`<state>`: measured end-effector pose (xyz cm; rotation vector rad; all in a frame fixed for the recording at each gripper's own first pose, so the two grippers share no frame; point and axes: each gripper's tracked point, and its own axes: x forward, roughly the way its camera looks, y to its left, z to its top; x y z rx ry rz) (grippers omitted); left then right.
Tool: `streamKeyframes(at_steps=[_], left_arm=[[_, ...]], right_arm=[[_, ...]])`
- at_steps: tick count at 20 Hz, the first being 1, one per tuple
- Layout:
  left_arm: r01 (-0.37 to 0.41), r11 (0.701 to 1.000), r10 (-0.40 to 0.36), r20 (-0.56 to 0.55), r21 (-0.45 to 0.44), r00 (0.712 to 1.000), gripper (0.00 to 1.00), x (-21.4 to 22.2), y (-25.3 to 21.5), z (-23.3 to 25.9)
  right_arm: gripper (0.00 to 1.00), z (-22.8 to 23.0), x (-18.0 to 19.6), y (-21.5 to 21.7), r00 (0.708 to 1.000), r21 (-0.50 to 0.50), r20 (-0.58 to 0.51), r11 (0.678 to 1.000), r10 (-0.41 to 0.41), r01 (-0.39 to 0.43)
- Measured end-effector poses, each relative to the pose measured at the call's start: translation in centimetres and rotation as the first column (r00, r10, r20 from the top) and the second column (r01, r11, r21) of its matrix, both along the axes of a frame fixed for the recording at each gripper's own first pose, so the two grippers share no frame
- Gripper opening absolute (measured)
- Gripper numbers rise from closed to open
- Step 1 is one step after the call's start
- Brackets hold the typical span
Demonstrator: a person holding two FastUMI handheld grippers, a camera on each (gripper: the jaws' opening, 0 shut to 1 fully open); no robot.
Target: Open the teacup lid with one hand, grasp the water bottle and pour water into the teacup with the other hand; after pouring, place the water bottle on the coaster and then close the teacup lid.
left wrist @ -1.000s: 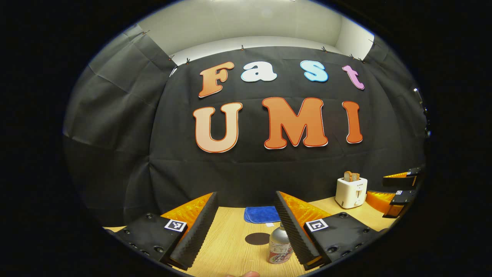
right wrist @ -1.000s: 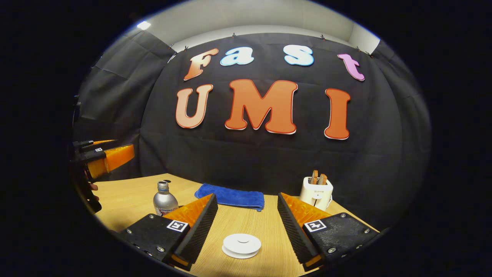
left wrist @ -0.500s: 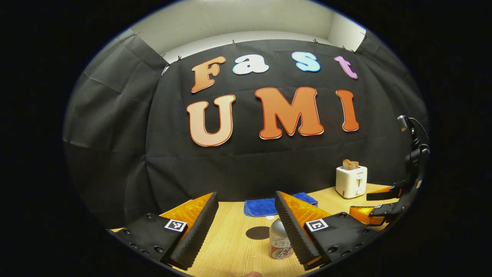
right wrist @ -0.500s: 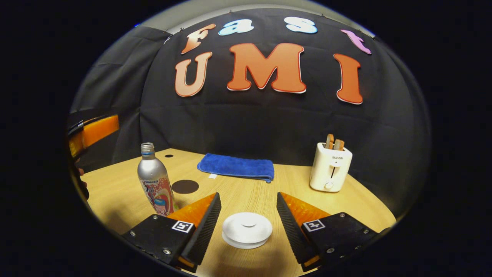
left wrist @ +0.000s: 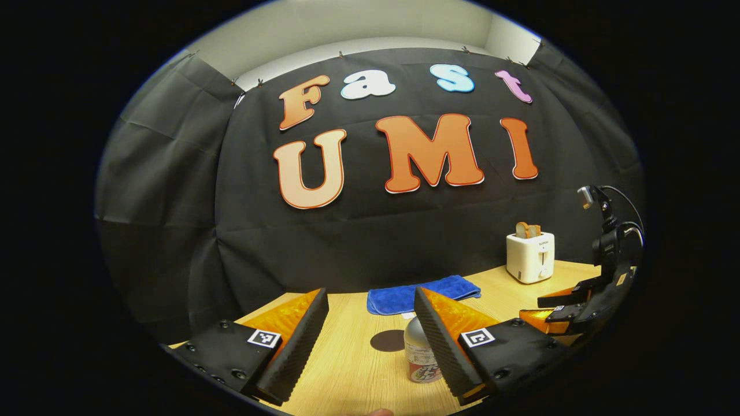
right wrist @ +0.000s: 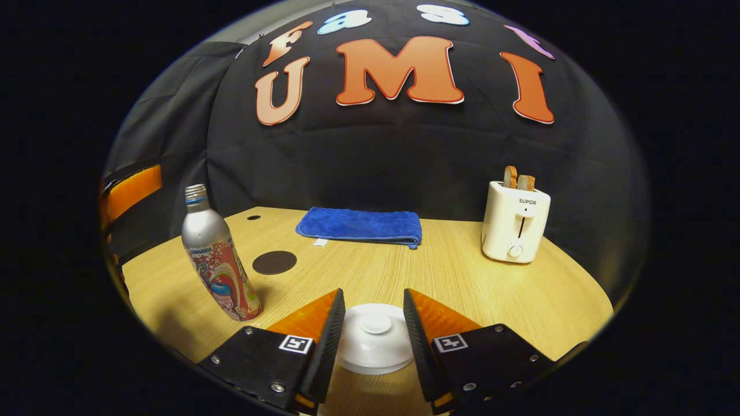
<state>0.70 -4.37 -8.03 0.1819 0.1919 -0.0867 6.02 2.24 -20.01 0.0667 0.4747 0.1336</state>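
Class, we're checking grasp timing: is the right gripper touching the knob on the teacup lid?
Apart. In the right gripper view, the right gripper straddles the teacup lid, with white lid surface visible between each finger and the knob.

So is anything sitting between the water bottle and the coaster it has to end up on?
Nothing visible: in the right gripper view, bare table lies between the water bottle and the dark round coaster just behind it.

A white toaster (right wrist: 515, 222) is set on the wooden worktop (right wrist: 451, 271), with two slices of bread (right wrist: 518, 178) held upright in its slots. A folded blue towel (right wrist: 359, 225) is laid flat well to the left of the toaster, near the black cloth wall (right wrist: 370, 156).
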Motion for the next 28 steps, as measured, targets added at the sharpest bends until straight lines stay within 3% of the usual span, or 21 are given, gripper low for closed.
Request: streamKeyframes(at_steps=[3, 8, 16, 28], left_arm=[[0.005, 1.000, -0.005, -0.029, 0.005, 1.000, 0.96, 0.4, -0.3, -1.1], [0.019, 1.000, -0.018, -0.049, 0.011, 0.999, 0.97, 0.3, -0.9, -2.0], [0.104, 0.994, -0.110, -0.160, -0.045, 0.981, 0.96, 0.2, -3.7, -6.0], [0.128, 0.984, -0.164, -0.336, -0.126, 0.927, 0.98, -0.7, -5.7, -13.4]], right_arm=[[0.50, -0.9, -0.1, 0.1, 1.000, -0.049, -0.005, 0.998, 0.024, -0.024], [0.29, -0.7, 0.2, 0.2, 1.000, -0.034, -0.002, 0.999, 0.029, -0.029], [0.22, 0.9, -0.1, 0.7, 0.996, -0.011, 0.051, 0.998, 0.067, -0.066], [0.21, 4.5, -0.8, -1.3, 0.991, -0.020, 0.133, 0.999, 0.032, -0.030]])
